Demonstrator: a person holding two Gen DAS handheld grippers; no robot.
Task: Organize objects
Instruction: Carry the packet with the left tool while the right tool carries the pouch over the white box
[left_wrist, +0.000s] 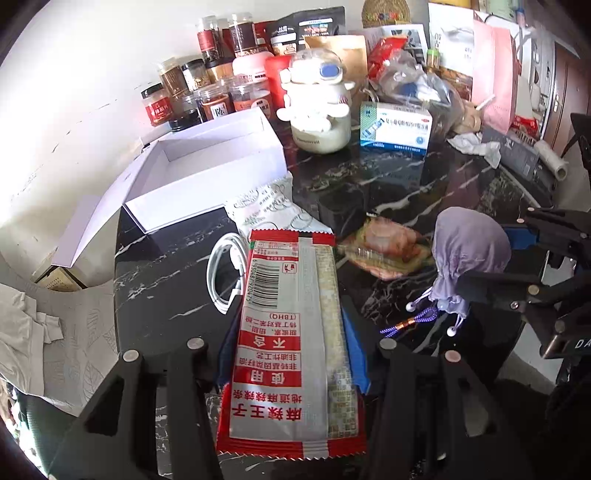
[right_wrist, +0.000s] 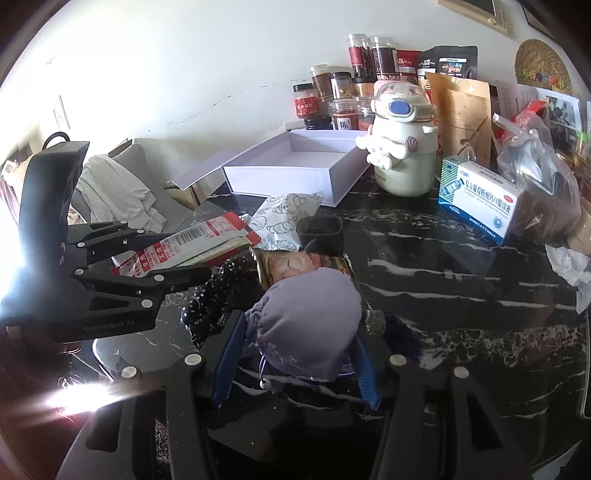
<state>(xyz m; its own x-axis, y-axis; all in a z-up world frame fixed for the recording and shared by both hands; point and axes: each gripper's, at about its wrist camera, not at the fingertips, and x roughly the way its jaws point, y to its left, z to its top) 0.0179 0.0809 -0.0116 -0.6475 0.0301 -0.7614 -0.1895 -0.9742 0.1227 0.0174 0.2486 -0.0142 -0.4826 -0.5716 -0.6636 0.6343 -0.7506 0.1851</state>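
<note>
A dark marble table (left_wrist: 388, 184) stands against a white wall, crowded with jars and packets at the back. An open white box (left_wrist: 207, 173) sits empty near the wall. The left gripper (left_wrist: 291, 369) is clamped on a red snack packet (left_wrist: 291, 332), lifted off the table; the right gripper (right_wrist: 295, 354) grips a purple pouch (right_wrist: 310, 317). Both items look picked up; next, I judge, comes carrying them into the box.
</note>
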